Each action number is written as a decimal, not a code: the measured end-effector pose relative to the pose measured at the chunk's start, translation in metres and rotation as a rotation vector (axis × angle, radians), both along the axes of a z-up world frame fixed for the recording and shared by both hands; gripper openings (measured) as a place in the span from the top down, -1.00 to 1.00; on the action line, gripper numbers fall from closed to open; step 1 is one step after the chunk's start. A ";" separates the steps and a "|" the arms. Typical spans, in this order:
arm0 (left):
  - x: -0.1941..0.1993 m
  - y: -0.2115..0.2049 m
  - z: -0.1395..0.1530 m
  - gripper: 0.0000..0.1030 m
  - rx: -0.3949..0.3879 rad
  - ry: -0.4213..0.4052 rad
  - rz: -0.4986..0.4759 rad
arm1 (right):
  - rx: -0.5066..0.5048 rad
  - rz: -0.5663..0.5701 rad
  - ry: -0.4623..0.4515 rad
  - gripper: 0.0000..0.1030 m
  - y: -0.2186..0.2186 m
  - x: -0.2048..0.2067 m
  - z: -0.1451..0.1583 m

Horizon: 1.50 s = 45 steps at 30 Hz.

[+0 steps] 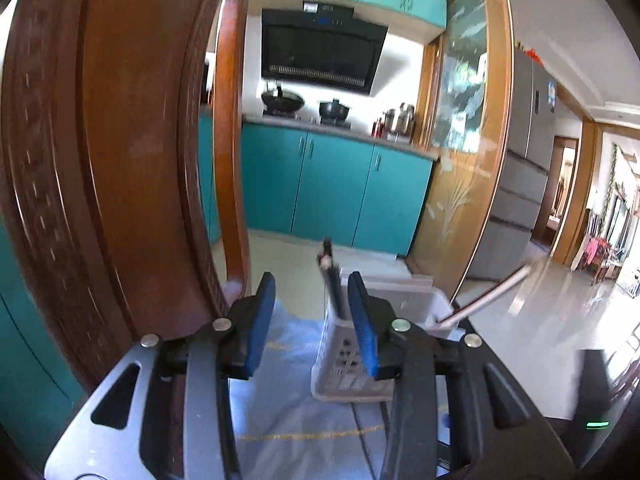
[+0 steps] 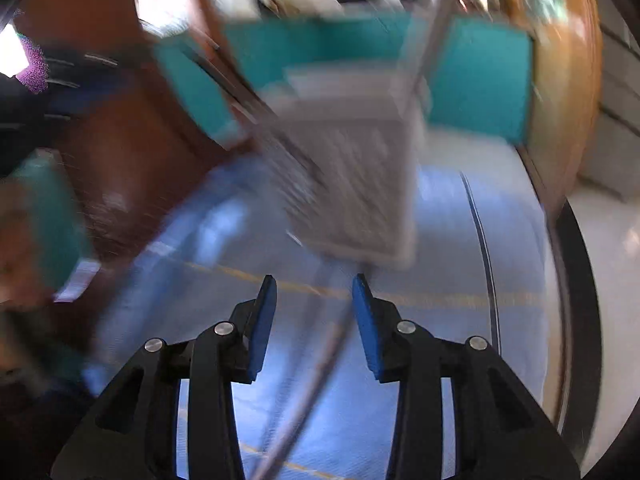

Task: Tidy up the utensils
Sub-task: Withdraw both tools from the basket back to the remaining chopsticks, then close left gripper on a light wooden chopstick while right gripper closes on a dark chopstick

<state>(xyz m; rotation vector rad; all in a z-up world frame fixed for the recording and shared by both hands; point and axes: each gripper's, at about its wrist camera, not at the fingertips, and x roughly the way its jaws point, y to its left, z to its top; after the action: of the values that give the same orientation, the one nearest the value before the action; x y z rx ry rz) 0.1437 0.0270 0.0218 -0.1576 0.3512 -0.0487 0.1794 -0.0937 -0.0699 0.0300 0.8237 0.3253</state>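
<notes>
A white perforated utensil basket (image 1: 344, 360) stands on a table covered with a pale blue cloth (image 1: 280, 420). Dark chopsticks (image 1: 330, 276) stand in its left part and a pale long-handled utensil (image 1: 488, 296) leans out to the right. My left gripper (image 1: 312, 300) is open and empty, just in front of the basket. In the right wrist view everything is motion-blurred: the basket (image 2: 360, 184) is ahead, and a thin dark utensil (image 2: 312, 380) lies on the cloth between and below the fingers. My right gripper (image 2: 314, 296) is open and empty.
A brown wooden chair back (image 1: 120, 160) rises close on the left. Teal kitchen cabinets (image 1: 332, 188) and a stove with pots are behind. A glass sliding door (image 1: 464, 140) and the table's dark right edge (image 2: 580, 300) are to the right.
</notes>
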 end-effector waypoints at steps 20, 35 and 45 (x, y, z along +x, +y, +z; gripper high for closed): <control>-0.001 -0.023 -0.033 0.03 0.098 0.123 -0.052 | -0.088 -0.134 0.183 0.80 0.002 0.043 -0.054; 0.007 -0.040 -0.070 -0.06 0.138 0.311 -0.121 | 0.014 -0.185 0.275 0.81 -0.060 0.020 -0.054; 0.017 -0.069 -0.127 -0.07 0.179 0.604 -0.291 | 0.049 -0.194 0.261 0.64 -0.066 0.021 -0.044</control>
<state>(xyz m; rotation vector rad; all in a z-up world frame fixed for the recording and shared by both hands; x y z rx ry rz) 0.1602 -0.0422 -0.1055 0.0632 0.9771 -0.2588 0.2006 -0.1595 -0.1141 0.2000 1.0627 0.1596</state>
